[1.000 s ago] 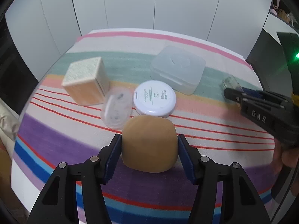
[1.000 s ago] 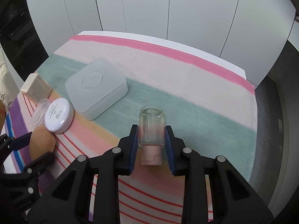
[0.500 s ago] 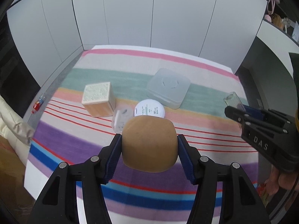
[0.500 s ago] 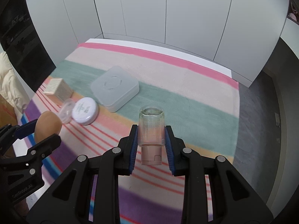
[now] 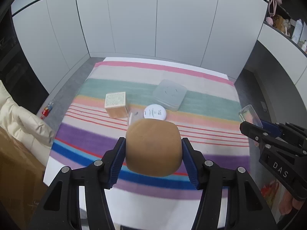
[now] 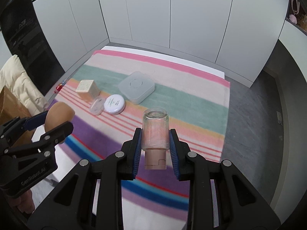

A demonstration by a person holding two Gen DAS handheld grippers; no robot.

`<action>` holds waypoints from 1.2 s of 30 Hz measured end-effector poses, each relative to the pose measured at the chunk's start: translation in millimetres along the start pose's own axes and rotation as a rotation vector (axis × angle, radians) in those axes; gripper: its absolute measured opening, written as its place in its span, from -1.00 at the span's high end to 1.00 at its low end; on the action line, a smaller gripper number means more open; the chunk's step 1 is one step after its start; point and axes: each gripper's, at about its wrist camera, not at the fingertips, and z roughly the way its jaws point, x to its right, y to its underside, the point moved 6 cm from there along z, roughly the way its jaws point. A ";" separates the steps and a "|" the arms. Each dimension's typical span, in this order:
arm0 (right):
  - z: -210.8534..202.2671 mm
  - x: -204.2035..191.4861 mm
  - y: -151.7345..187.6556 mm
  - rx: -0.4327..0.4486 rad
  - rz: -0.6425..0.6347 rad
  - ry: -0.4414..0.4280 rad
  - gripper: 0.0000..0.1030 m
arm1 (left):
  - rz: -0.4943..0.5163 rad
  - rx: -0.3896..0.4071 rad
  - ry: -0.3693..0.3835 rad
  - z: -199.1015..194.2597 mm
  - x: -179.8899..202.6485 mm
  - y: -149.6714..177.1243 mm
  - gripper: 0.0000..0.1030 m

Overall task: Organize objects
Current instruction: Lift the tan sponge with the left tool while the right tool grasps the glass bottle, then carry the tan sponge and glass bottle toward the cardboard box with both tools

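Observation:
My left gripper is shut on a tan makeup sponge, held high above the near end of the striped cloth; it also shows in the right wrist view. My right gripper is shut on a small clear bottle with a beige cap, also lifted; the bottle shows at the right of the left wrist view. On the cloth lie a frosted square plastic case, a white round compact, a clear round lid and a beige carton.
The cloth covers a white table set against white wall panels. A cream jacket and brown cardboard box stand at the left. Grey floor lies to the right. A small red item lies on the floor left.
Both grippers have risen and pulled back from the table with their loads; the items on the cloth now look smaller and farther. Both grips are unchanged.

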 end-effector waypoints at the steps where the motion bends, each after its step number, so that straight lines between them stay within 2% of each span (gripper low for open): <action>1: -6.7 -0.6 2.2 -0.001 0.003 -0.002 0.44 | 0.000 -0.001 0.001 -4.2 0.7 1.1 -0.14; 17: -108.5 -24.6 32.8 0.034 0.019 -0.012 0.44 | -0.004 0.040 0.044 -90.5 12.2 24.6 -0.14; 23: -127.2 -32.4 43.7 0.041 0.003 -0.007 0.44 | -0.042 0.048 0.066 -110.4 9.3 36.4 -0.14; 28: -134.8 -39.5 52.1 0.059 -0.031 -0.006 0.44 | -0.048 0.089 0.068 -122.0 5.9 47.5 -0.14; 31: -139.7 -42.5 55.9 0.092 -0.027 -0.011 0.44 | -0.081 0.076 0.095 -124.7 0.9 52.2 -0.14; 36: -140.7 -46.7 55.3 0.113 -0.027 -0.024 0.44 | -0.046 0.132 0.073 -138.8 -7.1 50.5 -0.14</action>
